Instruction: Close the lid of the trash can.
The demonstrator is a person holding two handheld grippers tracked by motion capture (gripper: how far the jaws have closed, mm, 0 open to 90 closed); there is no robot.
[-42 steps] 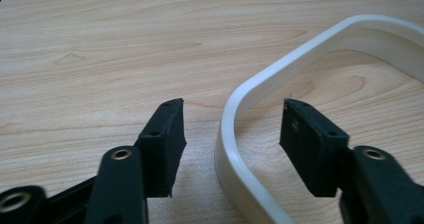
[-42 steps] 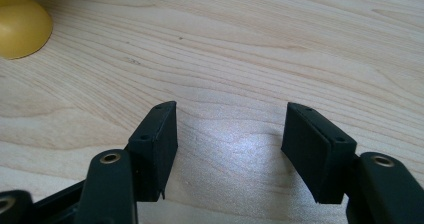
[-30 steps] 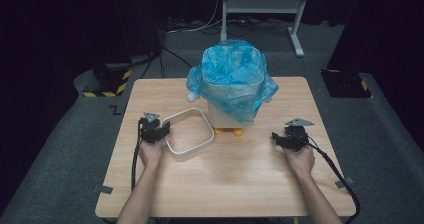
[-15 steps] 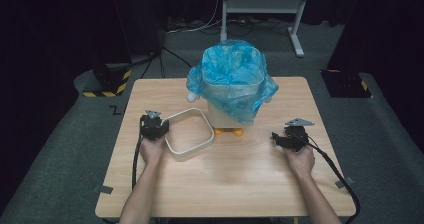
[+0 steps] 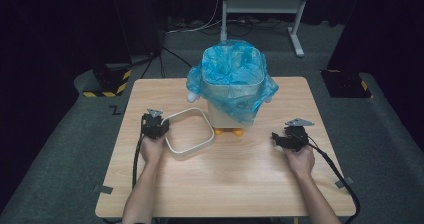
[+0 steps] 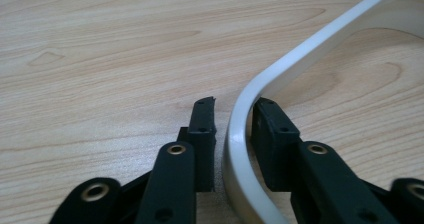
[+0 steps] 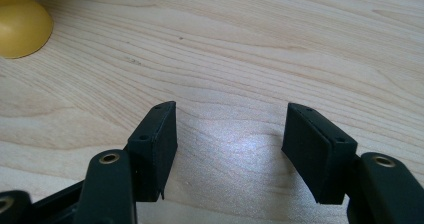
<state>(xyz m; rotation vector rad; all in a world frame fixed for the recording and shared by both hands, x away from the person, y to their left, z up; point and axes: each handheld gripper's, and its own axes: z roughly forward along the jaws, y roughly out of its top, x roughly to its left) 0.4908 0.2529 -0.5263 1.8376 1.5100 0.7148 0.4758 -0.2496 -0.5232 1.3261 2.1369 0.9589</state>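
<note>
A white rounded-square ring [image 5: 189, 151] lies flat on the wooden table [image 5: 225, 184], left of centre. My left gripper [image 5: 159, 127] sits at the ring's near-left corner. In the left gripper view the ring's wall [image 6: 300, 59] stands between the jaws of the left gripper [image 6: 235, 106]. The jaws have just been closing; a thin gap still shows on the left side, and the other pad [image 6: 272, 134] is almost touching. My right gripper [image 5: 276, 137] rests low at the table's right. In its own view the right gripper [image 7: 232, 111] is open, with bare wood between the pads.
A bin lined with a blue plastic bag [image 5: 232, 74] stands at the table's back centre on orange feet [image 5: 229, 131]. One yellow foot [image 7: 20, 26] appears at the upper left of the right gripper view. Cables trail from both grippers toward the front edge.
My left gripper has edged slightly toward the ring's corner. The ring, the bin and the right gripper have kept their places.
</note>
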